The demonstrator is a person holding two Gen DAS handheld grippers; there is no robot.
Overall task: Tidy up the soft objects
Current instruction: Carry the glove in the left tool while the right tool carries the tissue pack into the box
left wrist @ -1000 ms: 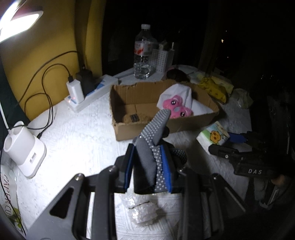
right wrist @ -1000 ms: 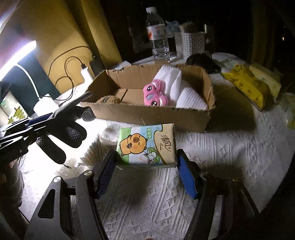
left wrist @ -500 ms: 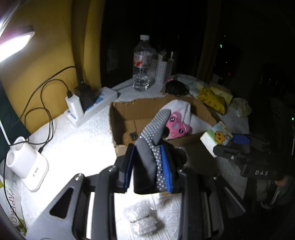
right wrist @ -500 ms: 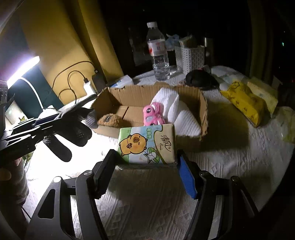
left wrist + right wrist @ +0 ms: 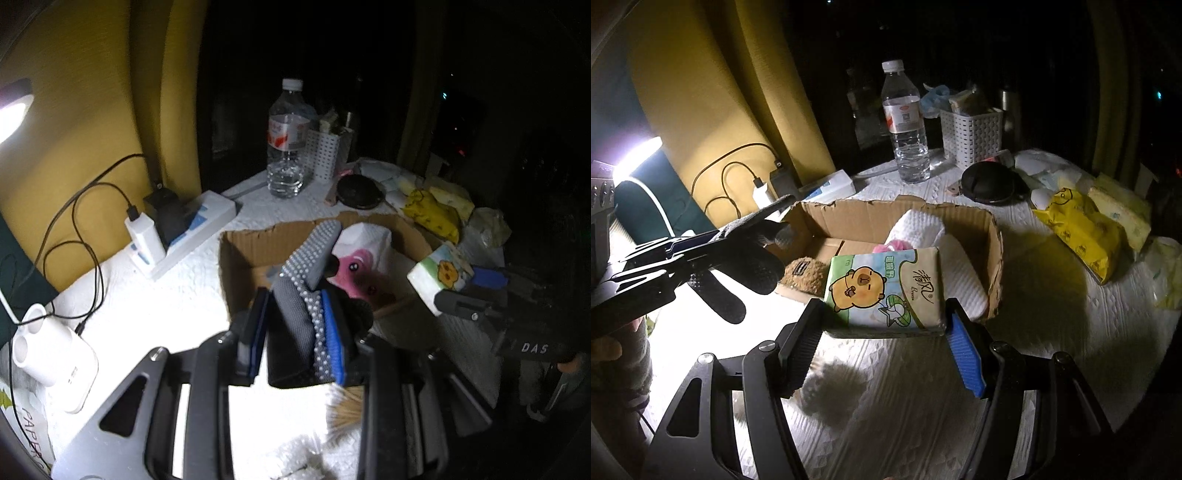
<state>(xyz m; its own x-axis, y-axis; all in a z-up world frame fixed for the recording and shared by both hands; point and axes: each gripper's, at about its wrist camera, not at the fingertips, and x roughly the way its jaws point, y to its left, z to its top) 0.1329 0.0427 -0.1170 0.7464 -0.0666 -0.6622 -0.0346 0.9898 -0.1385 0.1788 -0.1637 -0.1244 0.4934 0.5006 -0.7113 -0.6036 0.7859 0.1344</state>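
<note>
My left gripper (image 5: 295, 332) is shut on a grey dotted work glove (image 5: 306, 280), held in the air just in front of the cardboard box's (image 5: 236, 266) near left corner. It shows from the side in the right wrist view (image 5: 738, 254). My right gripper (image 5: 882, 332) is shut on a tissue pack with a cartoon capybara (image 5: 886, 288), held above the box's (image 5: 995, 258) near edge. The pack also shows in the left wrist view (image 5: 439, 273). Inside the box lie a pink plush toy (image 5: 354, 269), a white towel (image 5: 923, 229) and a brown fuzzy item (image 5: 805, 273).
A water bottle (image 5: 905, 122), white basket (image 5: 971, 133) and black round pouch (image 5: 990, 182) stand behind the box. Yellow wipe packs (image 5: 1082, 229) lie right. A power strip with chargers (image 5: 177, 229) and a white holder (image 5: 51, 350) sit left. A lamp (image 5: 635, 158) shines far left.
Both grippers rose and moved toward the box. The glove now hangs in front of the box's left corner, and the tissue pack is over its near edge.
</note>
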